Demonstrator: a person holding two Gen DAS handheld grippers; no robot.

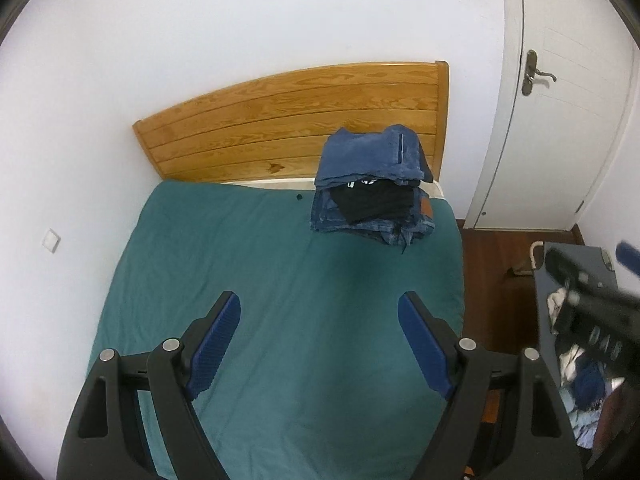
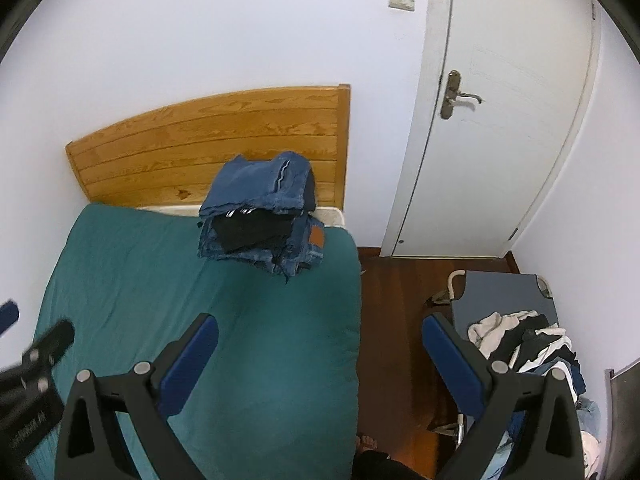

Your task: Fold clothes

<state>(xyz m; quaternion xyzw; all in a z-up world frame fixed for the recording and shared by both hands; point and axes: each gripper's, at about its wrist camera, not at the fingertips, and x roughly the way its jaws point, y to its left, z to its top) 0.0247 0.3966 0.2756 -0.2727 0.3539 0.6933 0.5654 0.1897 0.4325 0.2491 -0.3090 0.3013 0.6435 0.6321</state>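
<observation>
A stack of folded clothes (image 1: 370,184), blue denim with a black garment in between, sits on the green bed (image 1: 260,280) near the headboard; it also shows in the right wrist view (image 2: 260,216). My left gripper (image 1: 320,312) is open and empty above the bed. My right gripper (image 2: 320,336) is open and empty over the bed's right edge. A heap of unfolded clothes (image 2: 528,344) lies on a grey cot (image 2: 500,292) to the right. The right gripper appears blurred in the left wrist view (image 1: 580,280).
A wooden headboard (image 1: 300,120) stands against the white wall. A white door (image 2: 500,120) is at the right. Dark wooden floor (image 2: 400,320) lies between bed and cot. A person's bare foot (image 2: 366,442) is on the floor.
</observation>
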